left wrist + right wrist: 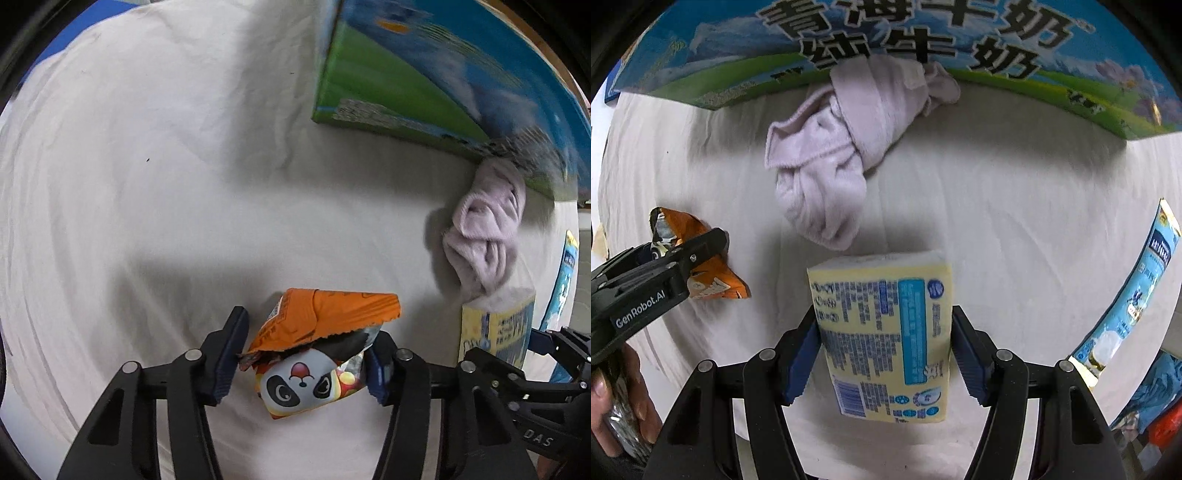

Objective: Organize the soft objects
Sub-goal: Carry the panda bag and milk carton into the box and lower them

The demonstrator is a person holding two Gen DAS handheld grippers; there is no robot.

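Orange packet: a crinkled orange foil snack packet [325,347] with a panda face printed on it lies on the white cloth, between the blue pads of the left gripper [301,354].
Left gripper: pointing straight down; both pads touch the packet's sides and it is grasping the foil.
Yellow pack: a soft, pale yellow tissue pack [886,339] with blue print sits upright on the cloth, to the right of the snack packet.
Right gripper: the right gripper [886,350] is clamped on the tissue pack, pads pressed to both long sides.
Towel: a knotted, fluffy lilac towel [846,155] lies just beyond the tissue pack, its far end against the carton.
Carton: a large blue and green milk carton [960,44] with black lettering stands at the back.
Bench: covered in a wrinkled white cloth [147,184].
Edge: a light blue printed pouch [1130,299] rests at the right rim.
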